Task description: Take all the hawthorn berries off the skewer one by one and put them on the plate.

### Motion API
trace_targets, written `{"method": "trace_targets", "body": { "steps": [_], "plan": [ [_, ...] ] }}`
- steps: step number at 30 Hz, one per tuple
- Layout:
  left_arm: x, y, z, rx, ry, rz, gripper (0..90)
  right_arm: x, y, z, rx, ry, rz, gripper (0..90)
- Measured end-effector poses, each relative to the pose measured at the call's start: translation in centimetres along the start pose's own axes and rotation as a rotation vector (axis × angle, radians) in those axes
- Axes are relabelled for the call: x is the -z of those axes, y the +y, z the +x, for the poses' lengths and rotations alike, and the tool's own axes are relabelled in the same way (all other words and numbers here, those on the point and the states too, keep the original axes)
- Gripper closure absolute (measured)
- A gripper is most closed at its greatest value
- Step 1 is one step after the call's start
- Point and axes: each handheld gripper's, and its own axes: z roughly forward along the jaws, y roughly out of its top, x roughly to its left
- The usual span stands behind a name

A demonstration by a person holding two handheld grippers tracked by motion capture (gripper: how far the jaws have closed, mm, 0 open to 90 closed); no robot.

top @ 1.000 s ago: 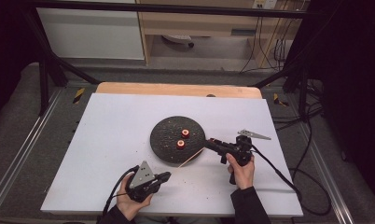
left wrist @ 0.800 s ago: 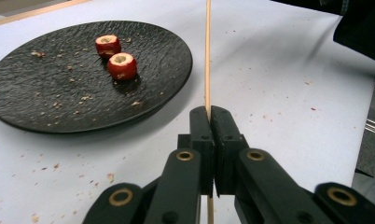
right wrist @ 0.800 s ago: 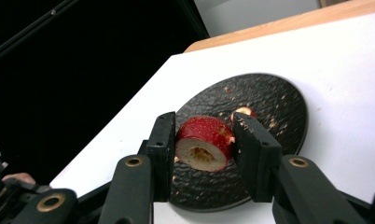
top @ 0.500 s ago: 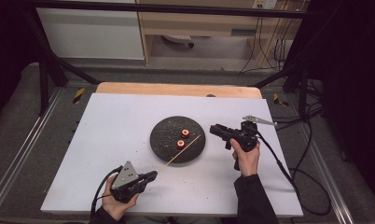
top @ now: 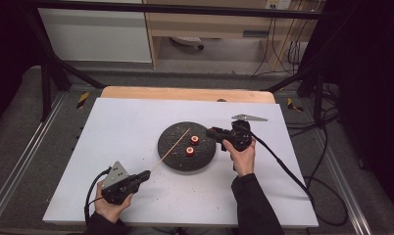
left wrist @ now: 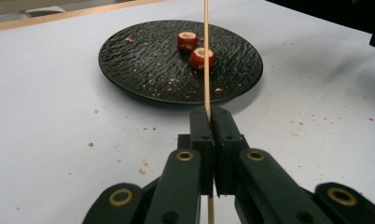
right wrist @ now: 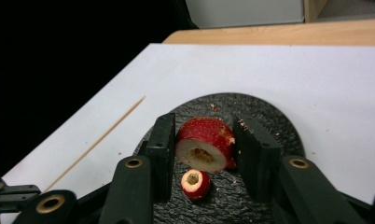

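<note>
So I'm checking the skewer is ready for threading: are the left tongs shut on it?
Shut on it: the left tongs pinch the skewer, no gap showing between the jaws.

Two fruit pieces (top: pixel 192 145) lie on the plate (top: pixel 175 152) mid-table (top: pixel 116 127), the skewer (top: pixel 171 148) slanting above its left part.

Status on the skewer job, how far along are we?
Done: two cored red fruit slices lie on the black plate. In hand: left claw is shut on the wooden skewer, which is bare; right claw grips a third slice above the plate. Left: that slice is neither on the skewer nor set down yet.
</note>
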Motion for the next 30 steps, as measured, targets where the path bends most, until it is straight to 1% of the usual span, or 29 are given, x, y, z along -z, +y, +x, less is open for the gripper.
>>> {"method": "trace_targets", "body": {
  "steps": [3,8,12,18,21,24,26,28,30],
  "plan": [
    [-0.1,-0.1,0.1,0.004,0.004,0.007,88.2,-1.4,-0.7,-0.1,0.005,-0.012,0.037,61.9],
    [-0.2,-0.1,0.2,0.01,0.009,0.01,88.2,-3.4,-2.4,-0.3,0.035,-0.042,0.106,61.8],
    [-0.2,-0.1,0.2,0.012,0.011,0.012,88.2,-4.4,-3.5,-0.4,0.042,-0.048,0.142,61.8],
    [-0.3,-0.2,0.2,0.012,0.012,0.016,88.2,-5.7,-4.8,-0.7,0.067,-0.074,0.192,61.7],
    [-0.3,-0.2,0.2,0.015,0.013,0.016,88.1,-6.0,-5.2,-0.7,0.079,-0.08,0.207,61.4],
    [-0.3,-0.2,0.2,0.016,0.017,0.019,88.2,-6.1,-5.4,-0.7,0.096,-0.084,0.209,59.7],
    [-0.4,-0.2,0.2,0.016,0.018,0.02,88.1,-6.0,-5.4,-0.7,0.102,-0.086,0.206,56.7],
    [-0.3,-0.2,0.2,0.019,0.019,0.02,88.2,-5.8,-5.2,-0.6,0.104,-0.083,0.197,51.6],
    [-0.3,-0.1,0.3,0.025,0.021,0.017,88.1,-5.3,-4.9,-0.4,0.117,-0.083,0.188,47.6]
  ]
}}
